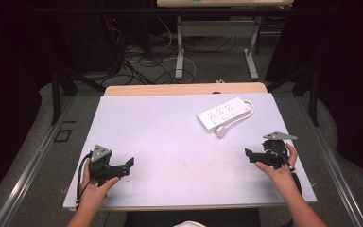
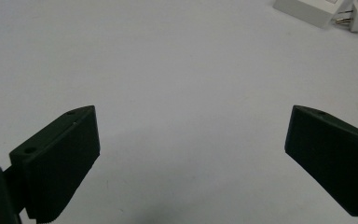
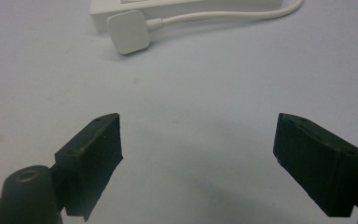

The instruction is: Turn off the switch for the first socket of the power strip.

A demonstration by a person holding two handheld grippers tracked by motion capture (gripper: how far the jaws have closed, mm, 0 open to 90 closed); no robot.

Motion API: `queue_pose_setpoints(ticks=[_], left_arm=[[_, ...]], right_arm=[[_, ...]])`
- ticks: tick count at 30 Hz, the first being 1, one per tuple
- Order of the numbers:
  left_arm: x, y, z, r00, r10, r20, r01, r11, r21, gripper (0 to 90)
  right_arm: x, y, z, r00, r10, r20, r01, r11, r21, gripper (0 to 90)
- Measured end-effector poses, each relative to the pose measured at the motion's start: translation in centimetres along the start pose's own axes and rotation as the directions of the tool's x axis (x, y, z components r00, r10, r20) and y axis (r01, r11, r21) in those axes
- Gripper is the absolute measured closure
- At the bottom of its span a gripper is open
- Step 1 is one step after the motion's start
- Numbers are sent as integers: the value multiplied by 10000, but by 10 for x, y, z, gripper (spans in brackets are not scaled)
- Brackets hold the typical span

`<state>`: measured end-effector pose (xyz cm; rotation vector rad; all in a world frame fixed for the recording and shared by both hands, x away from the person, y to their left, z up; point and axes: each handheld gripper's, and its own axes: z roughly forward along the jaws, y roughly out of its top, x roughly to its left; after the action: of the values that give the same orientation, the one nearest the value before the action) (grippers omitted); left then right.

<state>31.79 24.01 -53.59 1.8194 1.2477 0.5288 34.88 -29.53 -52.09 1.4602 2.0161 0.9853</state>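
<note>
A white power strip [image 1: 224,113] lies on the table's far right part, with its cable [image 1: 246,113] looped round to a white plug [image 1: 220,131] lying loose beside it. My left gripper [image 1: 125,169] is held near the front left edge, jaws wide apart over bare table. My right gripper [image 1: 250,157] is at the front right, a short way in front of the plug, open and empty. In the right gripper view the plug [image 3: 129,31] and the strip [image 3: 168,7] lie ahead of the open gripper [image 3: 198,119]. The left gripper view has its gripper [image 2: 193,112] open, with the strip [image 2: 307,9] far off at the top right.
The white tabletop [image 1: 170,142] has a wooden edge at the back [image 1: 184,89]. Beyond it stand the metal legs of another table [image 1: 180,56], with loose cables on the floor [image 1: 137,61]. Dark curtains and frame bars close off both sides.
</note>
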Motion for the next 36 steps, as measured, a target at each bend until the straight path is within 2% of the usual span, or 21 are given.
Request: queue_pose_setpoints(ticks=[16,26,29,36], left_arm=[[-1,-1,0,10000,2,13,-2,10000,-38,31],[-2,0,1,10000,-13,1,13,10000,11,32],[-4,0,2,10000,77,34,-77,10000,-3,32],[-5,0,2,10000,13,87,-14,10000,56,33]], right_arm=[[8,41,-1,9980,-527,-337,533,9984,167,150],[11,63,0,9955,-920,-233,927,9952,316,150],[11,69,0,9957,-898,-244,906,9953,355,150],[9,83,2,9958,-887,-207,895,9950,448,150]])
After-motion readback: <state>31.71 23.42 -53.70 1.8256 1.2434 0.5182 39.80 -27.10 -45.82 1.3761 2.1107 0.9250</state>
